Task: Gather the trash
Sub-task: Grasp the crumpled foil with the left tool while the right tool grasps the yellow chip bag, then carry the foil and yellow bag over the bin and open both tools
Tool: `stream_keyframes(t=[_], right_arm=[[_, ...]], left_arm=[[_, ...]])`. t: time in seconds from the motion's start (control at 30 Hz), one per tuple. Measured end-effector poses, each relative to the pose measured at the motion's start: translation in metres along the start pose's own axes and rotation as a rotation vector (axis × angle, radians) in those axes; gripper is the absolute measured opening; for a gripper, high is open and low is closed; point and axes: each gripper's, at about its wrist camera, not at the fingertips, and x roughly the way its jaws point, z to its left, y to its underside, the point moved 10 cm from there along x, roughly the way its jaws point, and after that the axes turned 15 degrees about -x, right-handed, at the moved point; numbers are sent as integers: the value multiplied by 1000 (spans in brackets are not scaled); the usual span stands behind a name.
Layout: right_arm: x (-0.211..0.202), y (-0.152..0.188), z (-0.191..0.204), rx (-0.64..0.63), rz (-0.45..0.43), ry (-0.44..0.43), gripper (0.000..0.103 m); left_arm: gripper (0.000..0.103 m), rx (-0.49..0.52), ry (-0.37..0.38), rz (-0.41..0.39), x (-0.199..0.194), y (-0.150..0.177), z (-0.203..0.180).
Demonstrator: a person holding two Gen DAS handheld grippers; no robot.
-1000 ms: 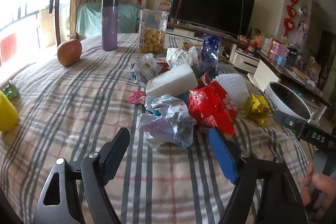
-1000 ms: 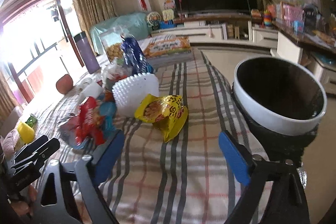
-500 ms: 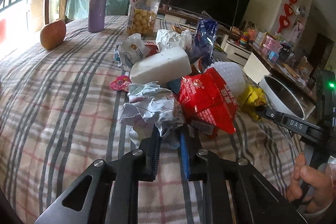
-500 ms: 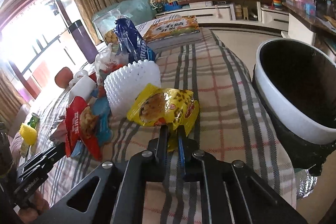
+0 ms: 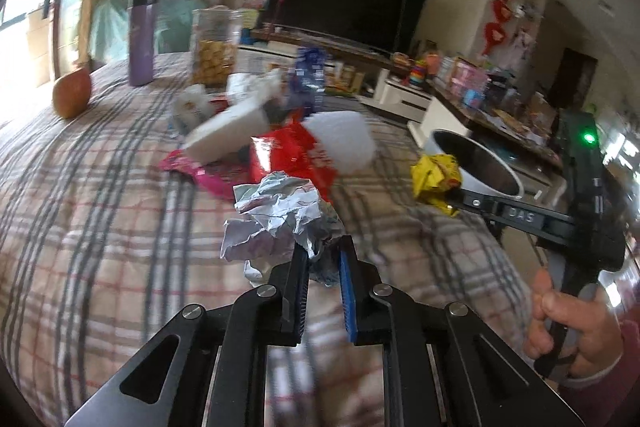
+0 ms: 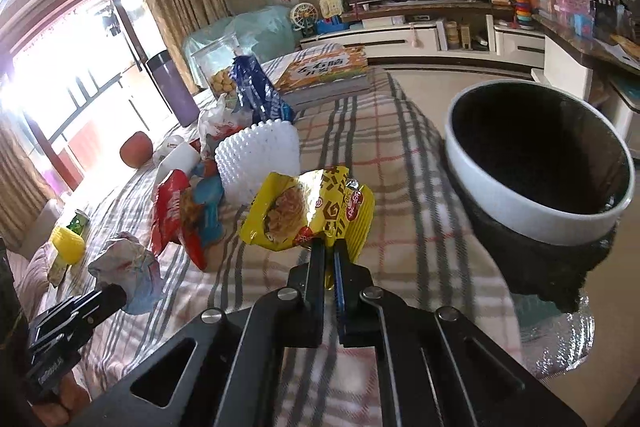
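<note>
My left gripper (image 5: 323, 255) is shut on a crumpled white paper ball (image 5: 280, 217) and holds it above the plaid tablecloth (image 5: 100, 227). My right gripper (image 6: 329, 251) is shut on a yellow snack wrapper (image 6: 308, 213), lifted off the cloth. The white-rimmed black trash bin (image 6: 536, 155) stands past the table's right edge, right of the wrapper; it also shows in the left wrist view (image 5: 476, 163). More trash lies in a pile: a red wrapper (image 5: 288, 155), a white bumpy cup (image 6: 260, 155), a white foam block (image 5: 228, 135), a pink wrapper (image 5: 200, 169).
An apple (image 5: 72, 93), a purple bottle (image 5: 141, 39) and a cookie jar (image 5: 214, 47) stand at the table's far side. A blue bag (image 6: 256, 95) and a flat box (image 6: 324, 75) sit behind the pile. A yellow object (image 6: 68, 247) lies at the left.
Both grippers closed on their trash, the left on the paper ball, the right on the yellow wrapper, and have lifted it off the cloth. The yellow wrapper has moved toward the bin.
</note>
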Motion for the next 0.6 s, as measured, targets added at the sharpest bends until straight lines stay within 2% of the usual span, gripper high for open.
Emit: stream_keyframes(t=[0.33,0.6], right_arm=[[-26,4,-34,48,-26,37,4],[-45,3,-76,103,-40,96,4]], left_arm=[[13,77,89,49,23,-1,-47],[13,126,129,85,69,-14,-76]])
